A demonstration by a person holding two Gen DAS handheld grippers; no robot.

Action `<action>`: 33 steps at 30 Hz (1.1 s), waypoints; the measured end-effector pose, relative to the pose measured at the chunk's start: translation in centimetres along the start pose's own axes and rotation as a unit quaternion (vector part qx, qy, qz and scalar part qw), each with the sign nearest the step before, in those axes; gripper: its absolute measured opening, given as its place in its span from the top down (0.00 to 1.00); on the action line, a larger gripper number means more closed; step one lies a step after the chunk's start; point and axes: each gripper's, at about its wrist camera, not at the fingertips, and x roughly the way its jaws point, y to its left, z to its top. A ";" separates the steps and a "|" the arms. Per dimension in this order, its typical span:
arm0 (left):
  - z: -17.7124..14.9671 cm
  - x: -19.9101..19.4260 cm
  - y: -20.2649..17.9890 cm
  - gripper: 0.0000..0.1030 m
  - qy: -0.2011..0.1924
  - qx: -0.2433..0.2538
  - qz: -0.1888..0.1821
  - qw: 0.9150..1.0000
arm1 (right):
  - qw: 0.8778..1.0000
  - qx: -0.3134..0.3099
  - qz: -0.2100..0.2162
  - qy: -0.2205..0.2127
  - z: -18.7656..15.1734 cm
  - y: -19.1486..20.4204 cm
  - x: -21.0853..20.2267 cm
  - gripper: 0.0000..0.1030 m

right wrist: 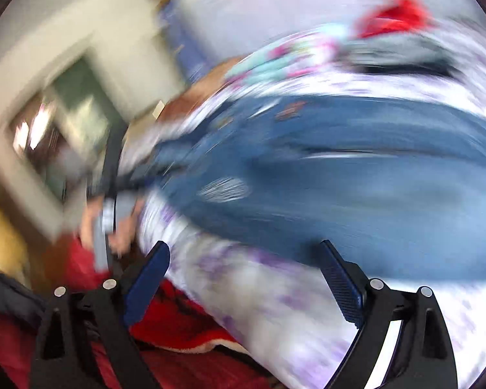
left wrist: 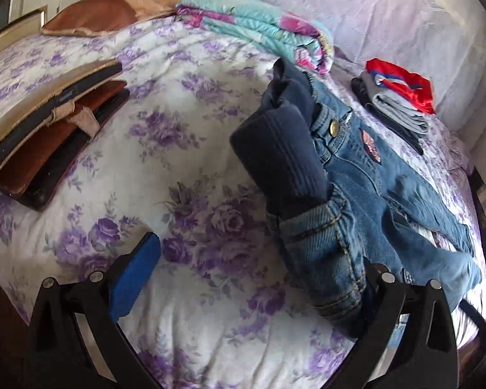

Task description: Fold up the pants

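Left wrist view: jeans (left wrist: 366, 194) lie rumpled and unfolded on the bed (left wrist: 178, 149), folding not begun; left tongs (left wrist: 259, 275) and right tongs (right wrist: 246, 278) both spread, holding nothing.

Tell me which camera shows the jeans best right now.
The left wrist view. There the jeans are sharp: brass button, seams and a dark blue garment lying over them all show. The right wrist view is smeared by motion, so the jeans are only a blue streak on the floral bedspread.
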 end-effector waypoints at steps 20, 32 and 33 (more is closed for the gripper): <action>-0.7 0.2 -1.3 0.04 -0.037 0.013 0.038 0.999 | 0.922 0.340 -0.031 -0.184 -1.4 -20.4 -11.5 0.43; 3.9 -1.2 -1.2 0.23 -0.020 -0.037 -0.049 0.998 | 0.946 0.242 -0.028 -0.214 8.1 -16.3 -14.1 0.92; 4.5 -2.0 -1.4 0.26 -0.031 -0.038 -0.059 0.997 | 0.948 0.226 -0.020 -0.224 9.1 -15.2 -14.7 0.92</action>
